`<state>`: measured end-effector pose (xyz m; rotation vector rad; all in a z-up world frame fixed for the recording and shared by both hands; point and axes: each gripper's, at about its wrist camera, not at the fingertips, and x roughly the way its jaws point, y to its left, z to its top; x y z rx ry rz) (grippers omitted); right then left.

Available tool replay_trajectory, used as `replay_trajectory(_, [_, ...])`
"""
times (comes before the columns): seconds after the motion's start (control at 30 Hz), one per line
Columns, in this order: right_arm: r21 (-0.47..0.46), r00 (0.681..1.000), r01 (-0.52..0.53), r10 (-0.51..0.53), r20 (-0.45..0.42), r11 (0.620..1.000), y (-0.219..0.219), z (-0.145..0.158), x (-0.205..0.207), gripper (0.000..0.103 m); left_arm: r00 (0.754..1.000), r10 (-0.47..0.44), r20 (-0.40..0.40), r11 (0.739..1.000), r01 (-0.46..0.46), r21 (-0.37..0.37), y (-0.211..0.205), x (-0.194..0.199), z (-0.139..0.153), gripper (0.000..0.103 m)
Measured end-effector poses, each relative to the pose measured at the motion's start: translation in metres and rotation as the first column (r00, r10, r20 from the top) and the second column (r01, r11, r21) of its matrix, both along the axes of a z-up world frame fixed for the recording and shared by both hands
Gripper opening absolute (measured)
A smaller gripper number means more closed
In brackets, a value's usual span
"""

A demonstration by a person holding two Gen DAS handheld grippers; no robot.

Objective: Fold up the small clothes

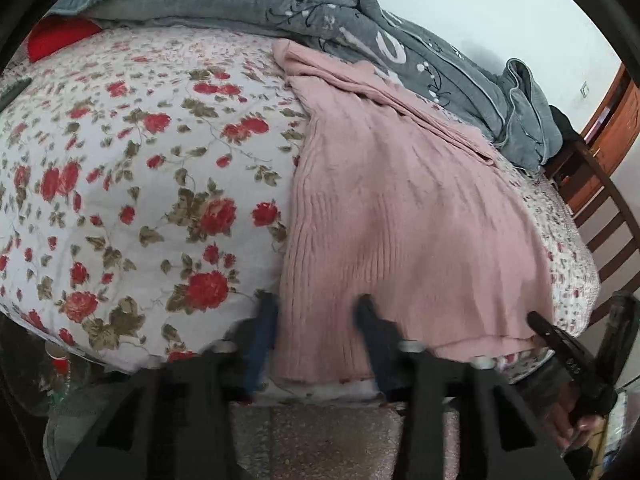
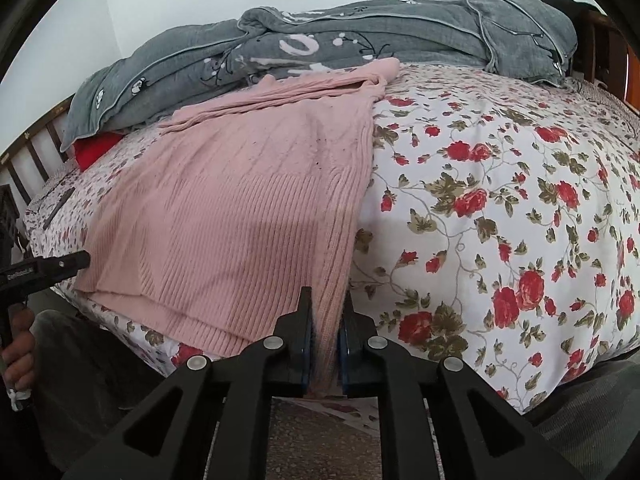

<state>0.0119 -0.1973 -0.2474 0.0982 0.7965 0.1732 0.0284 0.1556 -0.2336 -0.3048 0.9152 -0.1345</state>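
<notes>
The pink ribbed knit sweater (image 2: 248,200) lies on the bed (image 2: 500,208), its hem hanging just over the near edge and its neck end reaching toward the far edge, where it touches the grey quilt (image 2: 360,36). It looks already narrowed: one long side edge runs as a thick, rounded fold from hem to neck, and a sleeve seems tucked across the far end in a bunched strip. I judge the lengthwise fold done and the crosswise fold, hem up toward neck, not yet made.

The right tool (image 2: 325,312) is pinched tight on the hem corner at that thick folded edge, with knit pressed between its blue pads. The left tool (image 1: 316,312) sits at the other hem corner; its own view is blurred and shows the fingers standing apart with pink cloth between them, yet from the right wrist view its tip looks narrow, so I read it as nearly closed, and whether it grips the cloth I cannot tell.

The sweater is soft and limp, with vertical ribs near the hem and a cable pattern higher up. The floral bedspread (image 1: 140,184) beneath is quilted cotton, white with red roses, puffy and slightly slippery-looking. The grey quilt is thick and rumpled.
</notes>
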Motion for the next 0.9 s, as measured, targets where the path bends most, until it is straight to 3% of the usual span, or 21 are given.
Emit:
replay_trajectory(0.07, [-0.001, 1.0, 0.004, -0.004, -0.001, 1.0, -0.002, 0.0, 0.001, 0.01, 1.0, 0.002, 0.018, 1.0, -0.002, 0.019, 0.002, -0.003, 0.002, 0.007])
replay_trajectory(0.1, [0.002, 1.0, 0.003, -0.003, -0.002, 1.0, -0.003, 0.0, 0.001, 0.01, 0.998, 0.046, 0.032, 0.998, -0.047, 0.035, 0.01, -0.007, 0.005, 0.007])
replay_trajectory(0.23, [0.025, 1.0, 0.011, -0.011, -0.007, 1.0, -0.009, 0.0, 0.0, 0.011, 0.998, 0.064, 0.019, 0.995, -0.062, -0.078, 0.035, -0.01, 0.006, 0.007])
replay_trajectory(0.4, [0.009, 1.0, 0.012, -0.012, -0.003, 1.0, -0.005, 0.0, 0.0, 0.011, 1.0, 0.011, -0.005, 1.0, -0.011, -0.029, 0.022, -0.011, 0.004, 0.008])
replay_trajectory(0.47, [0.014, 1.0, 0.004, -0.004, -0.003, 1.0, -0.004, 0.0, 0.001, 0.016, 0.999, -0.011, -0.037, 1.0, 0.01, -0.026, 0.014, -0.008, -0.002, 0.016])
replay_trajectory(0.5, [0.017, 1.0, 0.001, -0.001, -0.004, 1.0, -0.004, 0.0, 0.0, 0.017, 1.0, -0.01, -0.021, 1.0, 0.009, -0.027, 0.013, -0.01, -0.001, 0.024])
replay_trajectory(0.57, [0.021, 1.0, -0.014, 0.015, -0.003, 1.0, -0.002, 0.001, 0.0, 0.026, 1.0, -0.02, -0.013, 0.999, 0.019, -0.037, 0.008, -0.012, 0.0, 0.03])
replay_trajectory(0.67, [-0.013, 0.999, -0.034, 0.034, 0.001, 0.999, 0.006, 0.001, 0.0, 0.033, 1.0, -0.013, -0.016, 1.0, 0.013, -0.011, 0.003, -0.011, 0.001, 0.028])
replay_trajectory(0.7, [-0.035, 0.999, -0.037, 0.037, 0.004, 0.999, 0.009, 0.001, -0.001, 0.033, 1.0, -0.006, -0.019, 1.0, 0.006, -0.002, 0.003, -0.011, 0.002, 0.017])
replay_trajectory(0.73, [-0.044, 0.999, -0.036, 0.037, 0.007, 0.998, 0.01, 0.001, -0.001, 0.027, 1.0, 0.012, -0.025, 1.0, -0.012, 0.011, 0.005, -0.011, 0.002, 0.011])
replay_trajectory(0.77, [-0.045, 0.999, -0.042, 0.043, 0.007, 0.998, 0.01, 0.0, -0.002, 0.01, 0.999, 0.017, -0.029, 1.0, -0.017, 0.009, 0.006, -0.009, 0.001, 0.009])
replay_trajectory(0.9, [-0.043, 0.999, -0.039, 0.04, 0.015, 0.998, 0.009, 0.004, -0.005, 0.006, 0.999, 0.031, -0.017, 0.999, -0.031, -0.033, 0.019, -0.015, 0.005, 0.008])
